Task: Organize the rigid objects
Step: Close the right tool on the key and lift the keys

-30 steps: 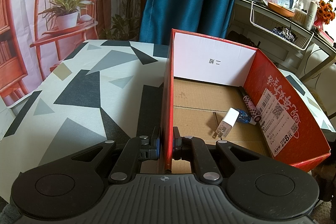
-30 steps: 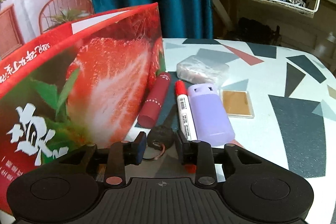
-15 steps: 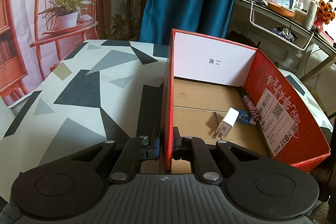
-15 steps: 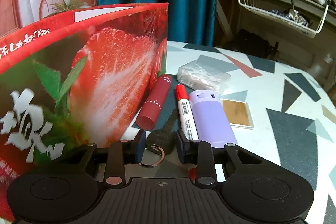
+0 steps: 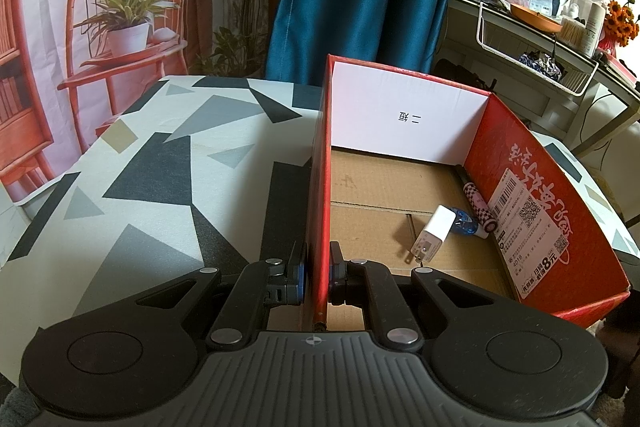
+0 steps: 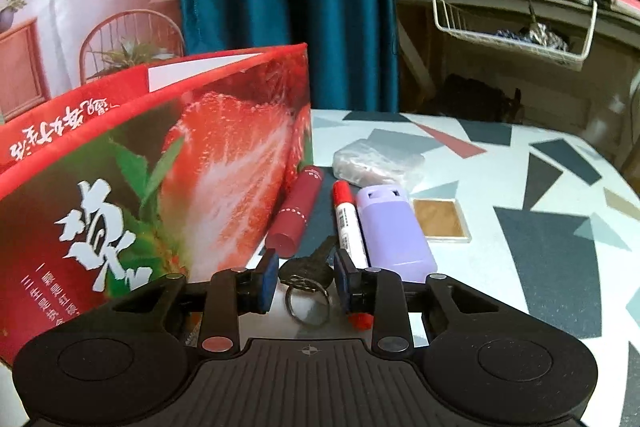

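A: Gripping the near end of the left wall of the red strawberry-print cardboard box (image 5: 320, 187), the left claw (image 5: 317, 269) has one finger outside, one inside, both pressed to the wall — clamped on it.

B: What's in the box?

A: On the brown cardboard floor, toward the right wall: white USB wall charger w/ prongs (image 5: 432, 235), lying flat; just beside it a small blue-and-clear item (image 5: 464, 225), can't tell what; then a slim tube w/ black-and-white checker pattern (image 5: 478, 205) along the right wall. Box sits on the tabletop w/ grey, black & white triangle pattern (image 5: 160, 163).

B: Right side?

A: Right claw (image 6: 305, 277) is low over the tabletop, fingers apart, w/ a black-headed key on a metal ring (image 6: 306, 273) lying between them. Can't tell if the pads touch it; not clamped.

B: Other stuff waiting?

A: Just beyond the key, in a row beside the box's outer wall: dark red cylindrical lipstick tube (image 6: 296, 213) nearest the box, red-capped white marker (image 6: 349, 223), lilac plastic rectangular case (image 6: 394, 231), then a small square clear case w/ tan inside (image 6: 440, 219). Behind those, a crinkly clear plastic packet (image 6: 378, 167). All flat on the tabletop, right of the box.
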`<state>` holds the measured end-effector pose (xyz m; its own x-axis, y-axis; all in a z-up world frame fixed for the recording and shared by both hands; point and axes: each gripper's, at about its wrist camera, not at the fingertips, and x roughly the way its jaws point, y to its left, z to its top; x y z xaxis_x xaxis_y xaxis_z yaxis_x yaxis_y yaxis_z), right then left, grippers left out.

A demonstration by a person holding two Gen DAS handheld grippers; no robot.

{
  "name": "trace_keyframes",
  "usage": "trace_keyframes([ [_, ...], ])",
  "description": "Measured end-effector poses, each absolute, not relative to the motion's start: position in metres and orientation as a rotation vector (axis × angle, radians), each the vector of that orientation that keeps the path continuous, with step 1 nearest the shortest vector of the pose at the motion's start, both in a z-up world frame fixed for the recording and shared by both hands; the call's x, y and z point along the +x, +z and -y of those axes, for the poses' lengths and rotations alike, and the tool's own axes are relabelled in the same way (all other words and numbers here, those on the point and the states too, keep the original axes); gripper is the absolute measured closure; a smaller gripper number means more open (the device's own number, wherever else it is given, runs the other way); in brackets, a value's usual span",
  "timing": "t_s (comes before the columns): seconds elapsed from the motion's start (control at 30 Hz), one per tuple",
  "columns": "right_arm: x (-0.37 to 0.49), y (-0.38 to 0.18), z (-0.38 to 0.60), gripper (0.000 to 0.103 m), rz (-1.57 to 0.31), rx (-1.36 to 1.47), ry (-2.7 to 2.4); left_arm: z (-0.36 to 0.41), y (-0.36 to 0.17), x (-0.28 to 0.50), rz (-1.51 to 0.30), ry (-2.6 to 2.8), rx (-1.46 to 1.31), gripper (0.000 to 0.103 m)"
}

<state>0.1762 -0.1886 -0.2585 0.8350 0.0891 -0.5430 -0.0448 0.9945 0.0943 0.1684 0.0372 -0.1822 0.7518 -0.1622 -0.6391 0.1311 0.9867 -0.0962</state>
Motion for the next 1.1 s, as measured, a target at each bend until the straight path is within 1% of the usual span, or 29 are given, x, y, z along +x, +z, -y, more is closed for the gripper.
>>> trace_keyframes([
  [0.2,0.171,-0.249,0.188,0.077,-0.532,0.065,0.047,-0.037,-0.182,0.168,-0.702,-0.161,-0.047,0.092],
  [0.27,0.17,-0.245,0.188,0.099,-0.515,0.051,0.039,-0.037,-0.182,0.168,-0.702,-0.16,-0.046,0.092],
  [0.3,0.171,-0.243,0.187,0.102,-0.521,0.033,0.017,-0.037,-0.182,0.168,-0.702,-0.159,-0.045,0.092],
  [0.37,0.172,-0.24,0.19,0.102,-0.512,0.038,0.02,-0.037,-0.182,0.168,-0.703,-0.16,-0.046,0.092],
  [0.5,0.173,-0.246,0.193,0.102,-0.552,0.051,0.01,-0.038,-0.182,0.168,-0.702,-0.161,-0.048,0.092],
  [0.6,0.172,-0.248,0.193,0.098,-0.577,0.069,0.022,-0.038,-0.182,0.169,-0.702,-0.16,-0.048,0.092],
  [0.63,0.172,-0.249,0.193,0.094,-0.585,0.086,0.04,-0.038,-0.182,0.169,-0.702,-0.16,-0.049,0.092],
  [0.67,0.173,-0.249,0.192,0.088,-0.592,0.098,0.062,-0.038,-0.182,0.169,-0.702,-0.16,-0.049,0.092],
  [0.77,0.177,-0.252,0.184,0.079,-0.633,0.092,0.116,-0.038,-0.182,0.169,-0.702,-0.16,-0.049,0.092],
  [0.83,0.181,-0.257,0.178,0.078,-0.678,0.064,0.126,-0.038,-0.182,0.169,-0.702,-0.16,-0.049,0.092],
  [0.93,0.186,-0.261,0.18,0.068,-0.696,0.051,0.106,-0.038,-0.182,0.169,-0.702,-0.16,-0.049,0.092],
  [1.0,0.193,-0.264,0.184,0.066,-0.708,0.065,0.124,-0.038,-0.182,0.169,-0.702,-0.16,-0.049,0.092],
  [1.1,0.201,-0.264,0.181,0.066,-0.721,-0.007,0.134,-0.038,-0.182,0.169,-0.702,-0.16,-0.049,0.092],
])
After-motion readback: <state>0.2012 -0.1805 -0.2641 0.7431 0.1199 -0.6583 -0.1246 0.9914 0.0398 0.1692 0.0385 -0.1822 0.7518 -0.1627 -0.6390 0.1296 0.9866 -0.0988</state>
